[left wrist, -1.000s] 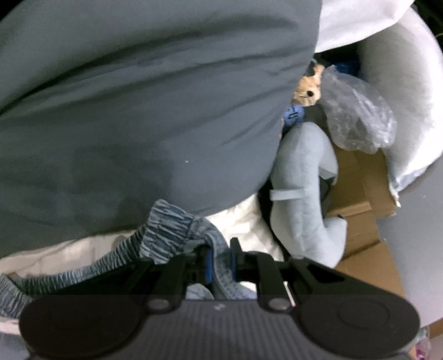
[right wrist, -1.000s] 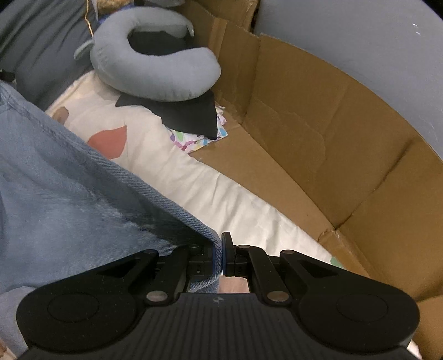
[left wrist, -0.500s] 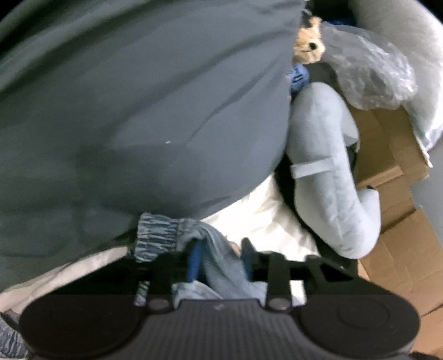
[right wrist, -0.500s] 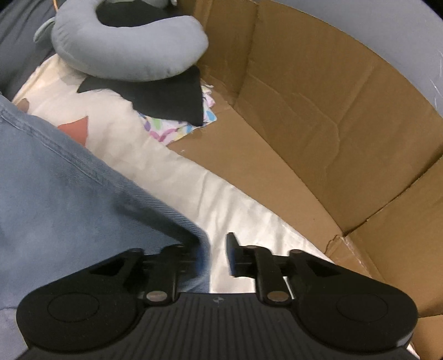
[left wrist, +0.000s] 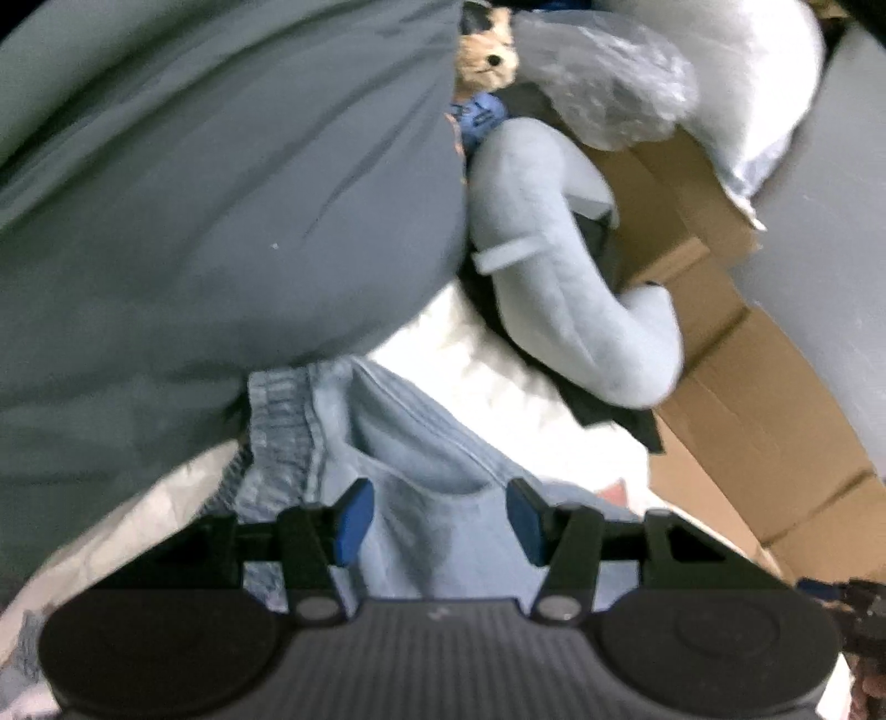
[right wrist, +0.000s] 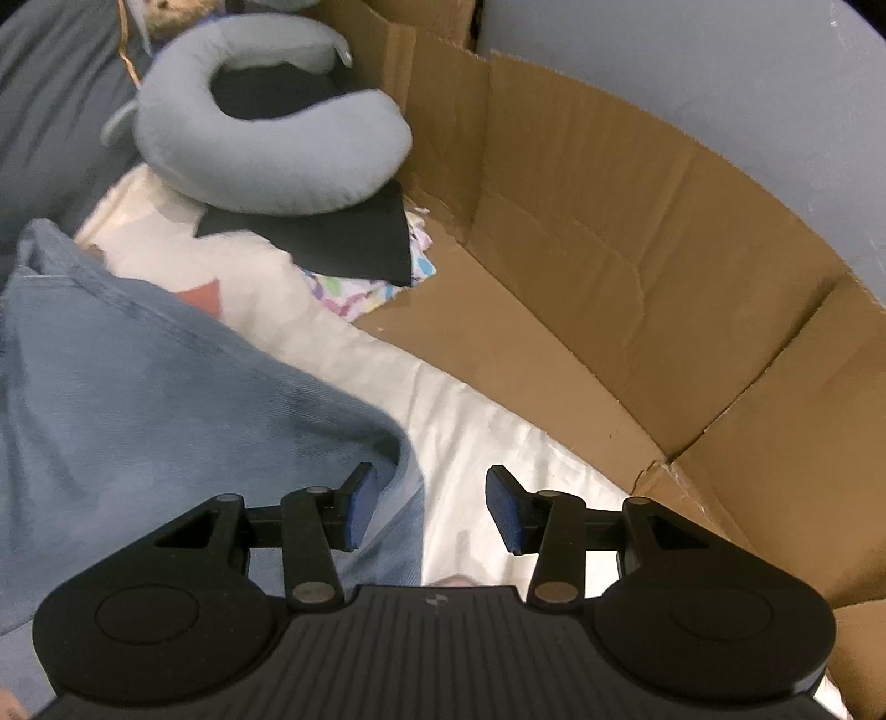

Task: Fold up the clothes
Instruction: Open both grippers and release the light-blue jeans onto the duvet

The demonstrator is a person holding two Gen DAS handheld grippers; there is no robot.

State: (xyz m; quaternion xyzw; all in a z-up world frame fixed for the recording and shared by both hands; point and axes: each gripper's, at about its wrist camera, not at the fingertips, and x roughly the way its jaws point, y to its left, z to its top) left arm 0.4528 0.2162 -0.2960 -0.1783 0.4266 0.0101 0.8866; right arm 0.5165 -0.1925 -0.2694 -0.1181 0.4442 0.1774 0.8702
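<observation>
A light blue denim garment (left wrist: 421, 459) with an elastic waistband (left wrist: 279, 421) lies on a white printed sheet (left wrist: 470, 360). My left gripper (left wrist: 440, 518) hovers just over it, jaws opening, cloth lying loose between the blue pads without being pressed. In the right wrist view the same denim garment (right wrist: 166, 399) spreads over the left. Its edge lies by the left pad of my right gripper (right wrist: 423, 512). Those jaws are opening too, and neither pad presses the cloth.
A grey neck pillow (right wrist: 266, 149) lies on a black cloth (right wrist: 354, 243) at the back. Brown cardboard walls (right wrist: 609, 266) stand along the right. A dark grey blanket (left wrist: 221, 194) bulges at the left, with a stuffed toy (left wrist: 487, 50) and a plastic bag (left wrist: 603, 94) behind it.
Both grippers were shut on the denim and have opened, letting the cloth go. The garment has dropped onto the sheet. The left gripper has rolled and shifted.
</observation>
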